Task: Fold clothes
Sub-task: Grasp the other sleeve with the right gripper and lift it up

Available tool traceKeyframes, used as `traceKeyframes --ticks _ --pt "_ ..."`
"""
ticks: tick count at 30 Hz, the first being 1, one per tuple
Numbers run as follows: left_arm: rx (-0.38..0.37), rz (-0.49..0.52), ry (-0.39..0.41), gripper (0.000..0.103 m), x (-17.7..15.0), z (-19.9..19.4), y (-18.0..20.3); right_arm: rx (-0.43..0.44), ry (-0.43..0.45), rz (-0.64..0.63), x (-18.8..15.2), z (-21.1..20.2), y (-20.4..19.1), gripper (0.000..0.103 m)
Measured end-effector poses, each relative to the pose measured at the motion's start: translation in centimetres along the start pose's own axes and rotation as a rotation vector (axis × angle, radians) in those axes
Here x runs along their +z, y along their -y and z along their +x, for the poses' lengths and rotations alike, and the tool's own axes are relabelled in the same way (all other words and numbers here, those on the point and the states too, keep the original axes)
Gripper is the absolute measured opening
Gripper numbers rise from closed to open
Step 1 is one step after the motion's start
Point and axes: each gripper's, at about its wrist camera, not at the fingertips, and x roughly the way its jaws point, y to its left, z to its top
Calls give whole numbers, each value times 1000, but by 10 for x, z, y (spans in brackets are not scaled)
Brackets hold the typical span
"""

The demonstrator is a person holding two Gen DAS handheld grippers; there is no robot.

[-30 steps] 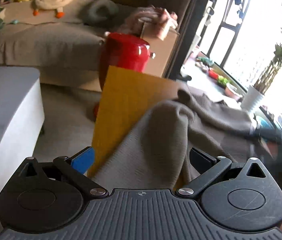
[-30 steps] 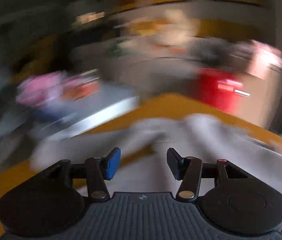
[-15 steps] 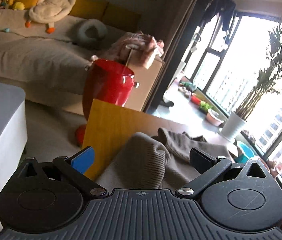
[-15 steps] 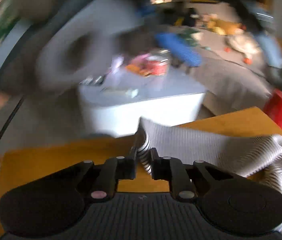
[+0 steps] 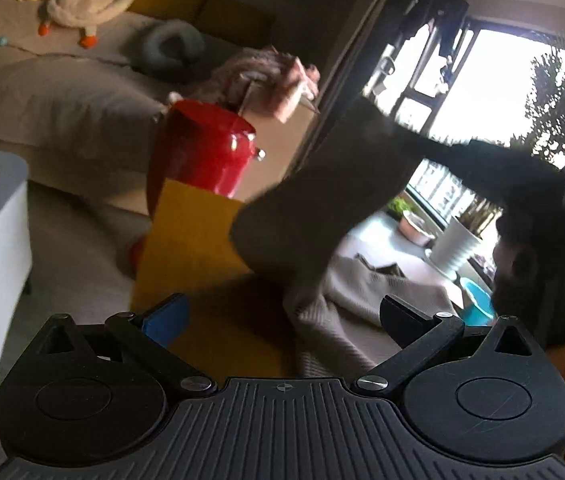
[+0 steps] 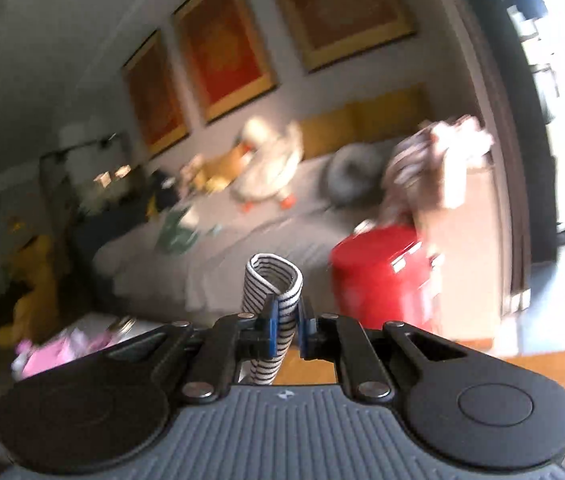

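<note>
Both right fingers (image 6: 269, 322) around striped cuff (image 6: 272, 286)

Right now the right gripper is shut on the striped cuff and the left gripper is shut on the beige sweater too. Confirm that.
Not quite. The right gripper is shut on the striped cuff, but the left gripper is open: in the left wrist view its jaws stand wide apart, holding nothing, with the beige sweater lying between and beyond them.

A beige ribbed knit garment (image 5: 322, 208) is seen lifted by one end above the yellow table (image 5: 190, 240), its lower part still bunched on the surface. A striped black-and-white band (image 6: 272, 292), apparently its trim, is pinched in a folded loop between closed fingers (image 6: 270, 324).
</note>
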Motion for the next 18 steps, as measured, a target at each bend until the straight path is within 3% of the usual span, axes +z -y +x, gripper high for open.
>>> traceKeyframes --ticks 10,18 --pt "-55 58 -103 103 -14 41 31 -134 103 70 28 -23 67 9" --pt "-54 108 -163 103 -23 72 58 -232 56 104 -16 -65 115 9"
